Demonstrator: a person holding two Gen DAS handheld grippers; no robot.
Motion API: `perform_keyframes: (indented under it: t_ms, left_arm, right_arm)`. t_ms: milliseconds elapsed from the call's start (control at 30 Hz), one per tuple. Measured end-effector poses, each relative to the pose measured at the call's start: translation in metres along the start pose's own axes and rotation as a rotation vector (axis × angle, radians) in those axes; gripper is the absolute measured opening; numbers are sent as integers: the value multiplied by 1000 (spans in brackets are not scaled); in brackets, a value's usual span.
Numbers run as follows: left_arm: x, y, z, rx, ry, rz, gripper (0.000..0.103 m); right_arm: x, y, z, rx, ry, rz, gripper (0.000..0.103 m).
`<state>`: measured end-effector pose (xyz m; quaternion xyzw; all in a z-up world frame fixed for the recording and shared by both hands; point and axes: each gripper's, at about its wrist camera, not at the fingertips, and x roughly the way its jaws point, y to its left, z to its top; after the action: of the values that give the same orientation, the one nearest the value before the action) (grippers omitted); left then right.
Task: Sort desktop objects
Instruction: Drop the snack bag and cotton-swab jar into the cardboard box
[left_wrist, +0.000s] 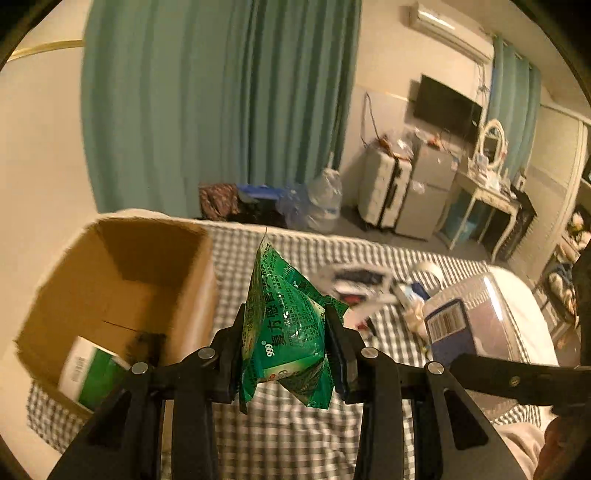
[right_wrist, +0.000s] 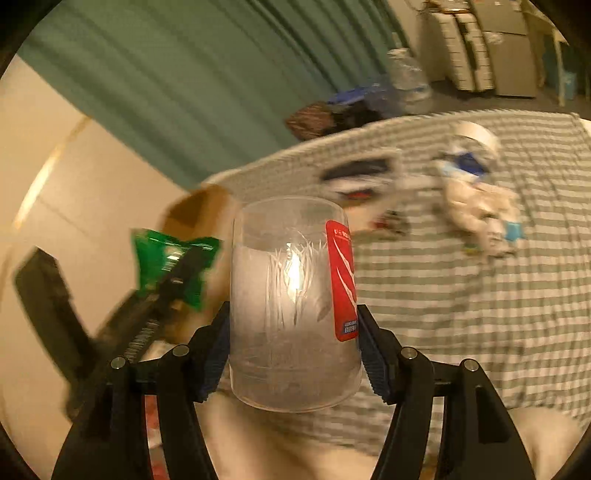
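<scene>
Left wrist view: left gripper (left_wrist: 286, 354) squeezing a green packet (left_wrist: 286, 325), held up in the air just right of the brown box (left_wrist: 122, 295) on the checked cloth (left_wrist: 288, 435). Right wrist view: right gripper (right_wrist: 293, 350) clamped around a clear jar (right_wrist: 291, 302) with a red label, up above the cloth.

A: Describe the left gripper (left_wrist: 284, 347).
B: Matte black linkage arms, round silver pivot pins, black ribbed finger pads.
A: And the right gripper (right_wrist: 293, 339)?
B: Same black frame and silver pins; blue ribbed pads (right_wrist: 373, 365).
</scene>
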<state>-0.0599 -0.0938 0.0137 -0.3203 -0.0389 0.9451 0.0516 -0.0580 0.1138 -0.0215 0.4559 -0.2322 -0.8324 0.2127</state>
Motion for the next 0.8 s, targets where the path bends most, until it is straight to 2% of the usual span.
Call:
perform_keyframes:
  t_ms: [100, 200, 333, 500, 667, 800]
  left_arm:
    - [-9, 32, 10, -32, -8, 33, 38]
    - [-11, 61, 17, -51, -12, 72, 38]
    - [-9, 95, 20, -69, -17, 108, 38]
    - [13, 137, 13, -90, 30, 167, 38]
    - [44, 175, 2, -141, 100, 190, 38]
    - [56, 191, -5, -146, 116, 203, 38]
  right_arm:
    - [9, 41, 6, -50, 7, 53, 63]
    - [31, 81, 4, -125, 24, 42, 63]
    - [69, 107, 0, -144, 62, 44, 63]
    - [121, 146, -1, -251, 85, -37, 63]
    - [165, 175, 1, -361, 69, -127, 63]
    - [193, 186, 6, -387, 78, -150, 63]
